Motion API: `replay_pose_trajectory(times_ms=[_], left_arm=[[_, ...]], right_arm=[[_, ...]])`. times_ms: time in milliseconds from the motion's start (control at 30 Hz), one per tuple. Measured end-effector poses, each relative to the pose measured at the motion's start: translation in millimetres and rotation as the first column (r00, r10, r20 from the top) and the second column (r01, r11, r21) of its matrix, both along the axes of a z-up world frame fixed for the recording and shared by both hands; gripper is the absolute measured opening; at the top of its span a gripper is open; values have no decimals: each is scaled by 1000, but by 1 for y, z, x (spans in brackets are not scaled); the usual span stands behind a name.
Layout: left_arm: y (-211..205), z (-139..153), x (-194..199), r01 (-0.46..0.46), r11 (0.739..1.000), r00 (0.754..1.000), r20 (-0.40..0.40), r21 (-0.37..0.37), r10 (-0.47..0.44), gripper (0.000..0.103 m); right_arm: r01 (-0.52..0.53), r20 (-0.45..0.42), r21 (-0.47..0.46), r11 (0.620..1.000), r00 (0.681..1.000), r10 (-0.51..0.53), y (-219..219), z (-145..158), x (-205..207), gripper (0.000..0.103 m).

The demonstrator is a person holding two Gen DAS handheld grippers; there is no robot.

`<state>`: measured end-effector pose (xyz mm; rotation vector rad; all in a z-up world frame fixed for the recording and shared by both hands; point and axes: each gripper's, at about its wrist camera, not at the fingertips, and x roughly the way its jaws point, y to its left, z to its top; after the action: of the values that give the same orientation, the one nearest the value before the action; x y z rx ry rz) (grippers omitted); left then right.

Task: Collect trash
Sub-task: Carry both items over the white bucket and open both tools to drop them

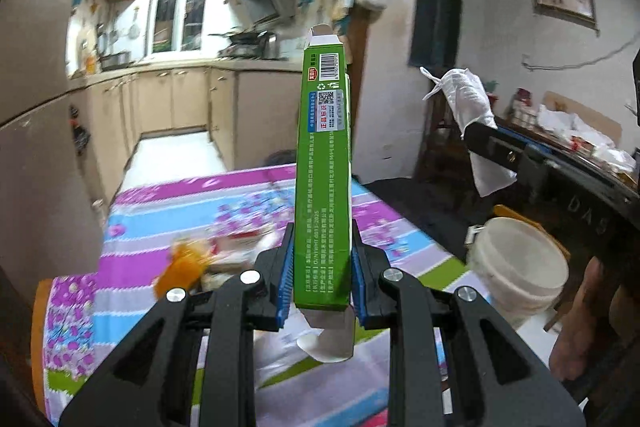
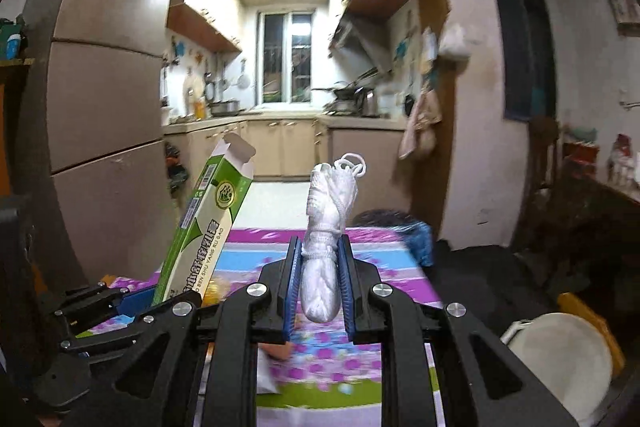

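My left gripper (image 1: 322,267) is shut on a long green carton (image 1: 324,171) with an open top flap, held upright above the table. The carton also shows in the right wrist view (image 2: 204,223), tilted, at the left. My right gripper (image 2: 319,283) is shut on a white crumpled paper wad (image 2: 326,227) with a string loop on top. The wad shows in the left wrist view (image 1: 472,115) at the right, held in the air. A white bucket (image 1: 520,267) stands on the floor right of the table; it also shows in the right wrist view (image 2: 560,359).
The table wears a striped floral cloth (image 1: 168,211). On it lie an orange wrapper (image 1: 184,263) and blurred scraps. A dark cluttered sideboard (image 1: 580,155) stands at the right. The kitchen opens behind the table. A fridge (image 2: 104,107) stands at the left.
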<state>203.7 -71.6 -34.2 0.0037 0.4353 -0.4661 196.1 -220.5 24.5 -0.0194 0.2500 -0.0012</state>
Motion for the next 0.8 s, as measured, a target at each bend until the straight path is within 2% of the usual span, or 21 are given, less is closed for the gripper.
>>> replay_pose_trajectory(times_ms=[200,467,667,800], left_arm=[[-58,16,-12,118,993,993,33,-17,-117,22],[-156,14,-16,289,957,957,-1,-13,-289,22],[-223,5,-17,387,922,920,-59,3,-386,22],[-262,-3,-10,432,901,897,-114,20,-428,22]], right_arm=[[139,32,4,990,990,-139,-73,14,-37,19],[311,19,17,950,950,-311,-185,16,-78,19],[403,-62,33,915,914,-400,-270,-3,-92,19],[441,-154,60,896,891,-428,-326,-18,-88,19]])
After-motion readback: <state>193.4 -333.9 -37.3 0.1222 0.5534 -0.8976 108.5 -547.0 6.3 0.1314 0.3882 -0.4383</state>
